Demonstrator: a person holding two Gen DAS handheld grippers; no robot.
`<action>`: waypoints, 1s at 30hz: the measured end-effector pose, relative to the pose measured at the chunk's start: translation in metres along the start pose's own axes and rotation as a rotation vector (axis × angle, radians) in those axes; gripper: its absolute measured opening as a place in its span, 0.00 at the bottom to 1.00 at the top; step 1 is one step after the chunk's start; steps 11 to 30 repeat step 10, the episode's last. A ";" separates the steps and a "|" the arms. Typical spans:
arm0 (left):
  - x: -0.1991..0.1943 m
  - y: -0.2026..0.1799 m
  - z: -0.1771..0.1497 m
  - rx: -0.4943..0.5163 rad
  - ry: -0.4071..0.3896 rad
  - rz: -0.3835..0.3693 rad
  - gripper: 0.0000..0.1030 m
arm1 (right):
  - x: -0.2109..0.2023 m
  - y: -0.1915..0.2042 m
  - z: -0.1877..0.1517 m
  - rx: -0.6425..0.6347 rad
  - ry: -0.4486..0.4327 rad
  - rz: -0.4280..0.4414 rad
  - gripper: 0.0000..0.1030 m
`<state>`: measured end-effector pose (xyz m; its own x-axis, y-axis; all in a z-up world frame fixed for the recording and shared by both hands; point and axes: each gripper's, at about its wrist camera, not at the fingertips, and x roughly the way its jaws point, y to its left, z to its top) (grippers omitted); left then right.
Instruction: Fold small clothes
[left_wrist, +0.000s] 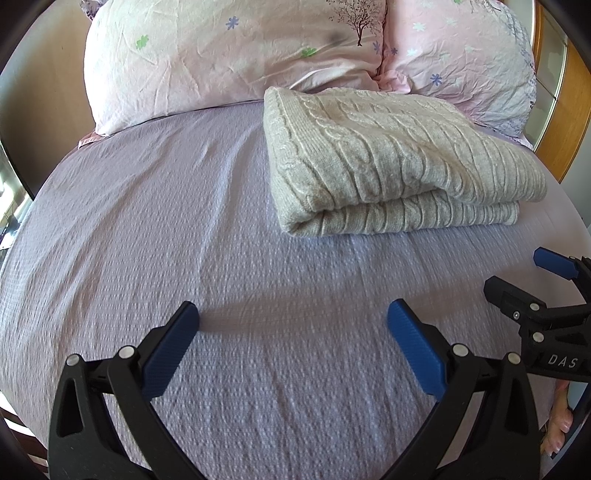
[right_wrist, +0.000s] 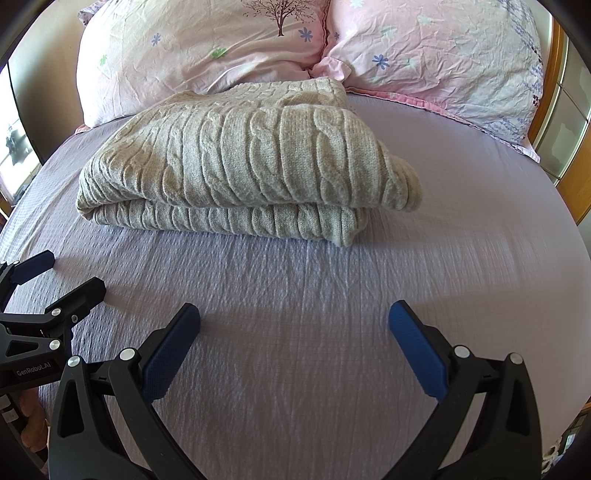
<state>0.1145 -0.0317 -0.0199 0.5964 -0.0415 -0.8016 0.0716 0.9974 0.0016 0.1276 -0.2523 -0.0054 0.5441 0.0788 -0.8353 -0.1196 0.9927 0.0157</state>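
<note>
**Folded sweater on the bed, both claws released**

While the grey cable-knit sweater (left_wrist: 388, 162) lies folded in a thick stack on the lilac textured bedsheet (left_wrist: 184, 229), both claws hover above the sheet in front of it and touch nothing. The left claw (left_wrist: 293, 325) has its two blue-padded fingers (left_wrist: 170, 354) spread wide apart, with only bare sheet between them. The right claw (right_wrist: 294, 325) is released in the same way, its jaws wide and holding nothing.

In the left wrist view the sweater is ahead and to the right, near the two pink flowered pillows (left_wrist: 229, 59) at the head of the bed; the right claw (left_wrist: 517, 275) shows at the right edge. In the right wrist view the sweater (right_wrist: 236, 162) is ahead and a little to the left, its folded edge facing the camera, and its far side is touching or almost touching the pillows (right_wrist: 207, 48). The left claw (right_wrist: 77, 271) shows at the left edge, near the sweater's corner but apart from it.
</note>
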 end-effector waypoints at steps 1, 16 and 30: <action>0.000 0.000 0.000 0.001 -0.001 -0.001 0.98 | 0.000 0.000 0.000 0.000 0.000 0.000 0.99; 0.000 -0.001 0.000 0.001 -0.004 -0.002 0.98 | 0.000 0.000 0.000 0.001 0.000 0.000 0.99; 0.000 -0.001 0.000 0.001 -0.004 -0.002 0.98 | 0.000 0.000 0.000 0.001 0.000 0.000 0.99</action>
